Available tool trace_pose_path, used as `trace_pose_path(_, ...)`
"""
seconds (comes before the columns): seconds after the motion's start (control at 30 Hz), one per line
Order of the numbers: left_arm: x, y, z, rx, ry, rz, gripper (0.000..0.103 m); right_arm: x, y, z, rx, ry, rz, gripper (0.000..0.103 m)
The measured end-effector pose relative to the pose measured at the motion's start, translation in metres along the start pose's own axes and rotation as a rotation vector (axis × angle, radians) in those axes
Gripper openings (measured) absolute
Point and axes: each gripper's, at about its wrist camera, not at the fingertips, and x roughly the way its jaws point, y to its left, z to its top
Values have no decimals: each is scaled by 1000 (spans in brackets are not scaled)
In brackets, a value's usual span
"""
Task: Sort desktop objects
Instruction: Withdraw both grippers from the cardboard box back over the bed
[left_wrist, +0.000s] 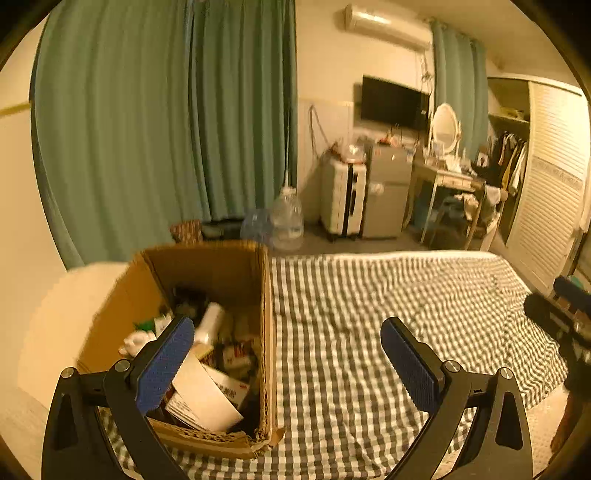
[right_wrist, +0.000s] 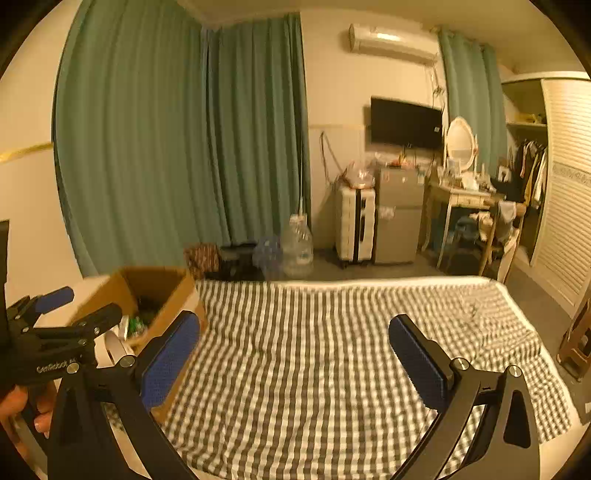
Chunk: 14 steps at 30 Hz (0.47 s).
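Left gripper: spread wide, pinching nothing; hovering over the near right corner of the box.
Right gripper: likewise spread and empty, above bare checked cloth.
Cardboard box: open-topped, standing on the left end of the checkered cloth; at about 10 o'clock from the left gripper, at about 9 to 10 o'clock from the right one.
Contents: white bottle, white papers, small packets, something green; jumbled and partly blurred, so hard to name one by one.
Bottle axis: leaning roughly 1 o'clock to 7 o'clock, possibly propped on the clutter.
Cloth: nothing loose visible left on it.
Nearer hand: the left, its left finger already over the box mouth; the right well apart, across the cloth.
Likely next: a short dip toward 10 o'clock into the box, by the left.
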Motion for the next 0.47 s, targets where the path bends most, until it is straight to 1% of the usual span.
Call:
trace_pose_path(0.1,12,5,-8,-28,27,-7,103,14,6,-9,-25,22,7,103)
trace_pose_path(0.23,21,6,-14,-23,48,-14,103,24,7,-15,-12,45,15,103)
trace_pose_path(0.47,9,1,-11,-15,22,-41,103,25,6,-20,13,63,5,103)
